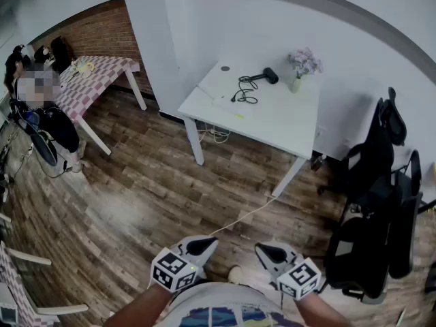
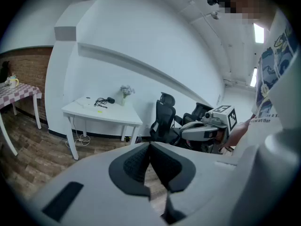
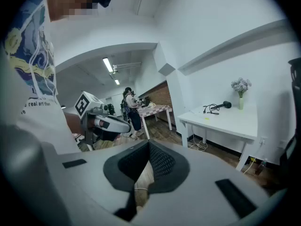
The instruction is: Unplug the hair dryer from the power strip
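A black hair dryer lies at the back of a white table across the room, its black cord coiled beside it. A pale strip-shaped thing lies next to the cord; I cannot tell from here whether a plug sits in it. The left gripper view shows the dryer far off, and so does the right gripper view. My left gripper and right gripper are held close to my body above the wooden floor, far from the table. Both are shut with nothing in them.
A vase of flowers stands beside the dryer. Black office chairs crowd the right side. A checkered table and a standing person are at the left. A pale cable runs across the floor from the table.
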Demonstrator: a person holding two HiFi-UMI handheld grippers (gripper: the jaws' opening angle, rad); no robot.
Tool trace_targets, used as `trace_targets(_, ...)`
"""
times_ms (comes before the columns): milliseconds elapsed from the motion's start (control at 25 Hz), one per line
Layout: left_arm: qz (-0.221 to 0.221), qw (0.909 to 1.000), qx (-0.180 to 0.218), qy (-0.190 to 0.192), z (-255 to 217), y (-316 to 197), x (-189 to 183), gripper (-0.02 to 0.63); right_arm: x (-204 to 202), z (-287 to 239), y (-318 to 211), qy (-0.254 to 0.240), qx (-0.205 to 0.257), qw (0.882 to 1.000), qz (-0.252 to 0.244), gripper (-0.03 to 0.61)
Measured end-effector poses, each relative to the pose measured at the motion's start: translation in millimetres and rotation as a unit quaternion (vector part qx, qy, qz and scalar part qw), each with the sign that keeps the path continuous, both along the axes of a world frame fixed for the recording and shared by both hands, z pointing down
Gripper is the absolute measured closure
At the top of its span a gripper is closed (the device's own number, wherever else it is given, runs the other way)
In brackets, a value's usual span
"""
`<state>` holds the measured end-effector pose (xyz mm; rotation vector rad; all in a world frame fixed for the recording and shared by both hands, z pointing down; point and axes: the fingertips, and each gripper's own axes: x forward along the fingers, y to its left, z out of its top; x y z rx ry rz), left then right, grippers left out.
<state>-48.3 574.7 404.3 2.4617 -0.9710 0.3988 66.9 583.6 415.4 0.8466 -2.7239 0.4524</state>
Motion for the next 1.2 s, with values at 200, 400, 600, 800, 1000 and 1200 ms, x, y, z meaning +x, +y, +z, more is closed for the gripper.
trace_targets(200,-0.001,1.0000,0.003,-0.003,6,-4,29,0.609,23,9,1,0.007,-0.017,1.000,-0.002,0.581)
trace_targets(400,0.001,1.0000,0.006,-0.002,4,-5,50,0.609,36,11,1,0.001,-0.018,1.000,-0.007,0.583)
trace_targets(600,0.003,1.0000,0.005,0.001,5,-9,62,0.609,46,21,-4,-0.015,-0.011,1.000,-0.010,0.581)
trace_targets(800,0.005,1.0000,0.005,0.004,8,-26,59,0.609,40,23,-18,-0.005,-0.021,1.000,-0.006,0.578)
trace_targets(1000,0.001,0.9998,0.016,0.007,15,-64,43,0.609,29,29,-53,-0.008,-0.001,1.000,-0.001,0.539)
trace_targets(1200,0.007,0.9990,0.040,0.016,11,-128,27,0.607,17,29,-105,0.008,-0.004,1.000,0.014,0.523)
